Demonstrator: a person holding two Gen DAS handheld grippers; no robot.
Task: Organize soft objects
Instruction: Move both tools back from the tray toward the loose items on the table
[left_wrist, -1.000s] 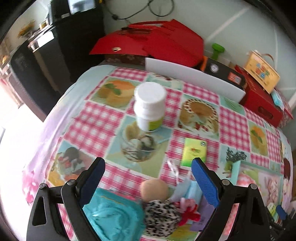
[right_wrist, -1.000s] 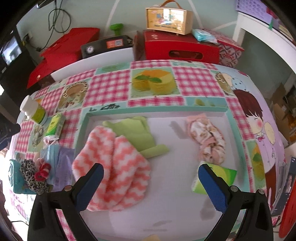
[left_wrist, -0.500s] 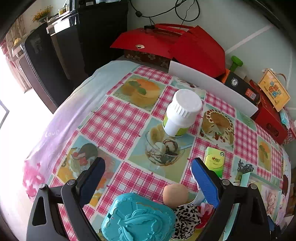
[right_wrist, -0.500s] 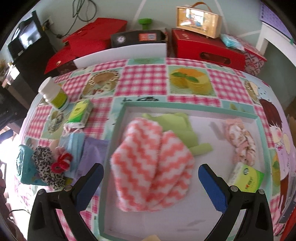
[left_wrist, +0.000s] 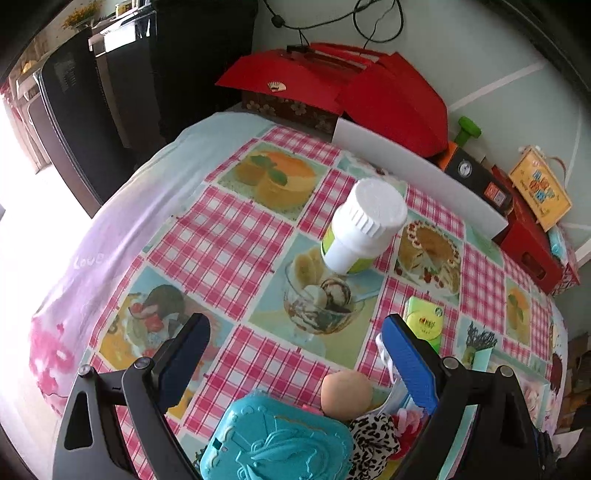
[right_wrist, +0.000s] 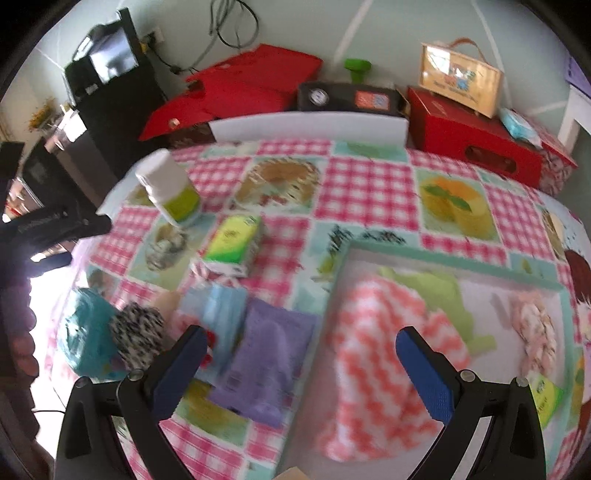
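Right view blurred; fine detail unreadable.

Left gripper (left_wrist: 293, 347): fingers apart, empty, above checked pink tablecloth on table (left_wrist: 229, 236).

Right gripper (right_wrist: 301, 354): fingers apart, empty.

Pink-and-white zigzag fleece cloth (right_wrist: 376, 354): in mint-rimmed white tray (right_wrist: 454, 264), long axis toward camera, lower end cut off.

Flat purple pouch (right_wrist: 266, 358): just left of tray.

Leopard-print soft piece (left_wrist: 373, 439): partly hidden behind turquoise plastic case (left_wrist: 277, 439).

White-capped bottle (left_wrist: 360, 230): upright, open cloth around.
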